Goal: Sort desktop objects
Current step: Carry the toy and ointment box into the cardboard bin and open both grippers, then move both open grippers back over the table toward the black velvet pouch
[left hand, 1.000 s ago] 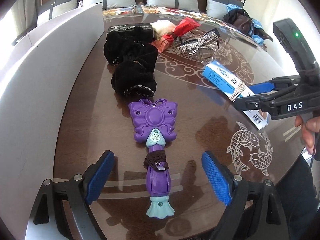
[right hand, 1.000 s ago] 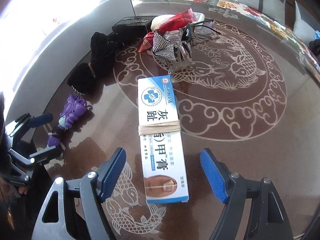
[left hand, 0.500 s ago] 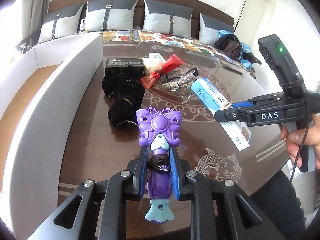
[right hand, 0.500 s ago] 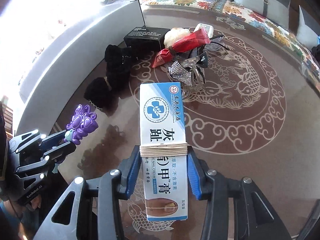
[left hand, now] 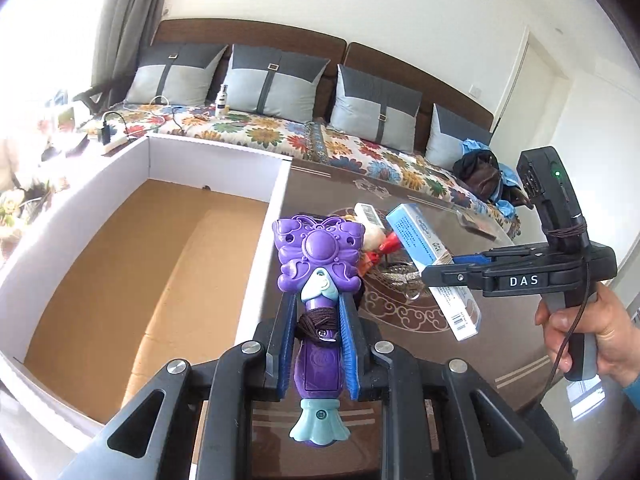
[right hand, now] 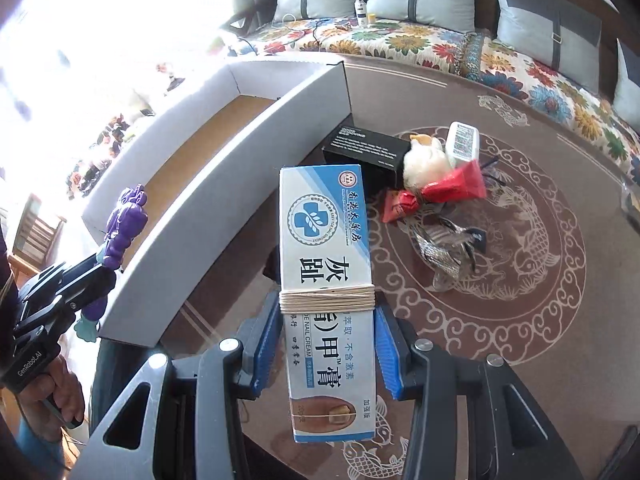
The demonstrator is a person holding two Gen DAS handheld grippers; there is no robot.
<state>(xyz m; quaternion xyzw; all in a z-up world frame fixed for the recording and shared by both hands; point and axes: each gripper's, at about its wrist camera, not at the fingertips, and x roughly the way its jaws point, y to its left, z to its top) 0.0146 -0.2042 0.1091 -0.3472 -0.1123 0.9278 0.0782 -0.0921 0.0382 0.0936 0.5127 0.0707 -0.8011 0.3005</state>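
My left gripper (left hand: 316, 344) is shut on the handle of a purple butterfly toy wand (left hand: 318, 260) and holds it in the air beside the right wall of a white cardboard box (left hand: 272, 216) with a brown floor. My right gripper (right hand: 328, 344) is shut on a long blue-and-white cream carton (right hand: 326, 248) bound with string, held above the table next to the box wall (right hand: 224, 200). The carton (left hand: 424, 240) and right gripper (left hand: 452, 276) also show in the left wrist view. The wand (right hand: 124, 224) and left gripper (right hand: 86, 276) show in the right wrist view.
On the round brown table (right hand: 540, 312) lie a black box (right hand: 368, 150), a white plush (right hand: 424, 164), a red packet (right hand: 452, 188), a white container (right hand: 462, 140) and a silver hair piece (right hand: 444, 248). A flowered sofa (left hand: 280, 132) runs behind.
Both grippers closed on their objects, the left on the wand and the right on the carton, and lifted them off the table toward the white box.
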